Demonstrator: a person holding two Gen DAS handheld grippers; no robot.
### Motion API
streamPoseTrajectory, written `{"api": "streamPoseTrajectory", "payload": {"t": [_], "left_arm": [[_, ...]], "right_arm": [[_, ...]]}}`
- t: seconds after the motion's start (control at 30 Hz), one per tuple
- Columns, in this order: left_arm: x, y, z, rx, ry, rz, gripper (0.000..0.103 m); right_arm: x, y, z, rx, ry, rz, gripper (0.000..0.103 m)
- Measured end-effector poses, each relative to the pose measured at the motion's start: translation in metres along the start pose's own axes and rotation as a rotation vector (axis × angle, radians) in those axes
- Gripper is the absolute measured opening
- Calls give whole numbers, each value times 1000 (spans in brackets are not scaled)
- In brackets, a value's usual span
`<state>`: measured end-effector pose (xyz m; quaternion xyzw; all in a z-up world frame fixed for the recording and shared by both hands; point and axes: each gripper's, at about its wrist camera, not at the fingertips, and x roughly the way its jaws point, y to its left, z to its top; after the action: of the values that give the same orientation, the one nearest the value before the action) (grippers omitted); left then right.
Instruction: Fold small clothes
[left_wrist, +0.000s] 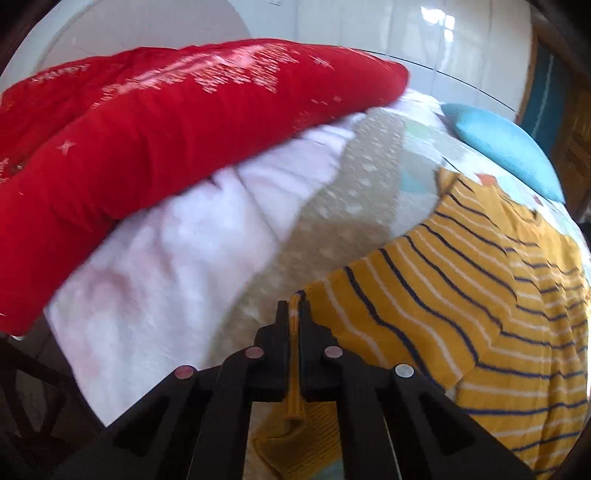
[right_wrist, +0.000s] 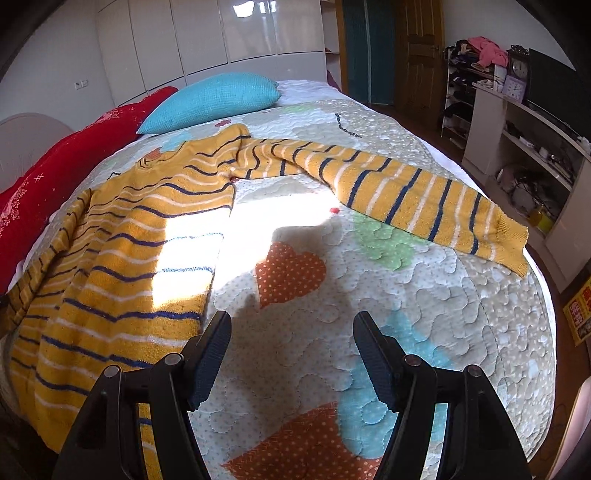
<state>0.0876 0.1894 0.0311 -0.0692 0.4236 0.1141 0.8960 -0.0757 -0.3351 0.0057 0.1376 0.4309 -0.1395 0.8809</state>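
Your left gripper (left_wrist: 294, 308) has its jaws clamped on an edge of the yellow striped sweater (left_wrist: 480, 295), which lies spread on the quilted bedspread (left_wrist: 343, 206) beside the red pillow (left_wrist: 166, 122) and white blanket (left_wrist: 166, 266). Your right gripper (right_wrist: 291, 325) hangs over the bedspread with jaws wide apart, holding nothing, sweater body at its left and one sleeve (right_wrist: 424, 199) stretched toward the bed's right edge, blue pillow (right_wrist: 214, 99) beyond.
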Motion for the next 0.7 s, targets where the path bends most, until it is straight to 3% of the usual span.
{"api": "streamPoseTrajectory", "payload": {"t": [0.07,0.17,0.2,0.27,0.33,0.43,0.53,0.57,0.6,0.67,0.7], "left_arm": [[-2,19,11,-41,-15,63,4],[-15,33,6,-77,-10,-7,4],[-22,33,-2,-77,1,-39,7],[-37,23,-24,-59,23,-136,20],[-52,6,-49,-34,42,-237,46],[-68,-28,-85,26,79,-382,50],[-74,-66,-114,109,117,-491,65],[-74,-79,-123,137,131,-498,65],[-73,-91,-129,166,142,-488,65],[-76,-109,-139,229,113,-415,62],[-79,-117,-141,262,102,-367,37]], "right_arm": [[1,1,2,15,3,10,73],[-1,3,-2,42,9,93,73],[-2,3,-4,49,15,132,73],[-4,6,-11,71,30,225,73],[-4,9,-18,94,49,315,73],[1,21,-29,97,84,398,73],[4,35,-39,54,78,372,75],[4,40,-39,35,70,358,75],[4,45,-40,19,69,352,72],[6,53,-38,0,76,359,42],[9,56,-38,-8,88,363,20]]}}
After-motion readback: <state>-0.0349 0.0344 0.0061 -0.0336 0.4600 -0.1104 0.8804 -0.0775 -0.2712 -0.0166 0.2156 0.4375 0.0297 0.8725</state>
